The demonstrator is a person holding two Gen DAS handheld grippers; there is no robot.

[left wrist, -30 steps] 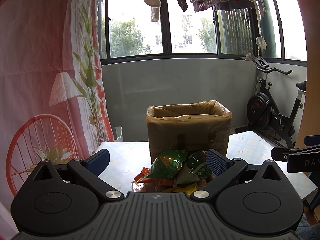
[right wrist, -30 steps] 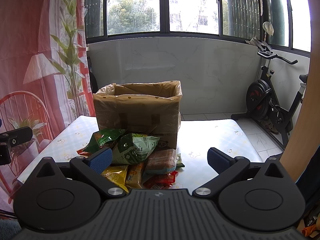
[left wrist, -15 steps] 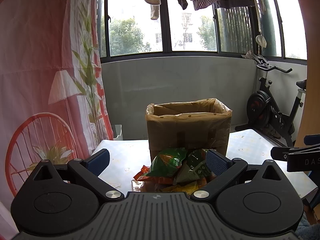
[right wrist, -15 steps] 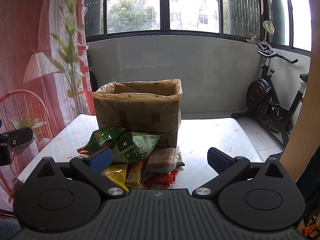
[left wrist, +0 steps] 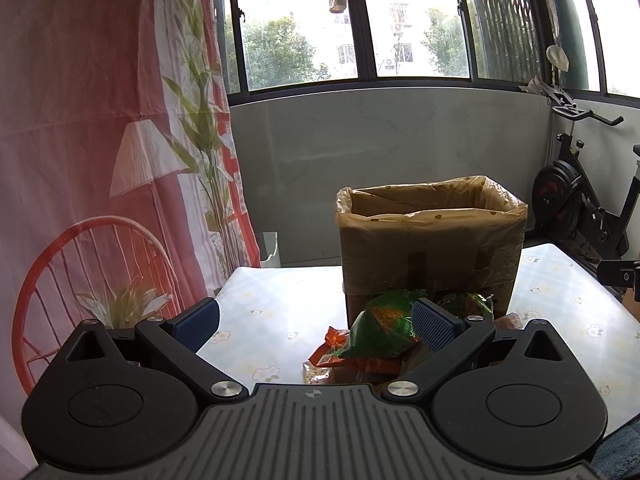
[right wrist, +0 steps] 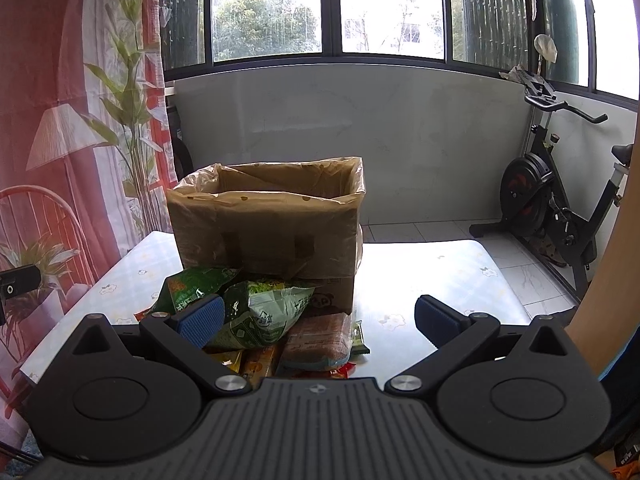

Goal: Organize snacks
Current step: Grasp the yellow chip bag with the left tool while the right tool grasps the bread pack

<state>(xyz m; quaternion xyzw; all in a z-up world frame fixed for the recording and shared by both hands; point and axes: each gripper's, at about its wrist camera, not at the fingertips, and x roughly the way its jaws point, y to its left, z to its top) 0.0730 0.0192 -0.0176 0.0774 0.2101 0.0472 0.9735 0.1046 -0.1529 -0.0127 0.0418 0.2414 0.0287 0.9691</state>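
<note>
A pile of snack packets (right wrist: 276,320) lies on the white patterned table (right wrist: 420,276), against the front of a brown cardboard box (right wrist: 268,224) lined with clear plastic. Green bags top the pile, with orange, yellow and red packets beneath. In the left wrist view the same pile (left wrist: 384,328) sits before the box (left wrist: 428,244). My left gripper (left wrist: 316,322) is open above the table, left of the pile, holding nothing. My right gripper (right wrist: 318,320) is open too, with the pile behind its left finger.
An exercise bike (right wrist: 556,208) stands on the tiled floor at the right. A pink printed curtain (left wrist: 100,120) hangs along the left. A small white bin (left wrist: 269,249) sits beyond the table's far left corner. The other gripper's body (left wrist: 620,274) shows at the right edge.
Both views have tilted slightly downward and drawn nearer the table. In the left wrist view the box and pile have shifted right. Both grippers stay open and empty.
</note>
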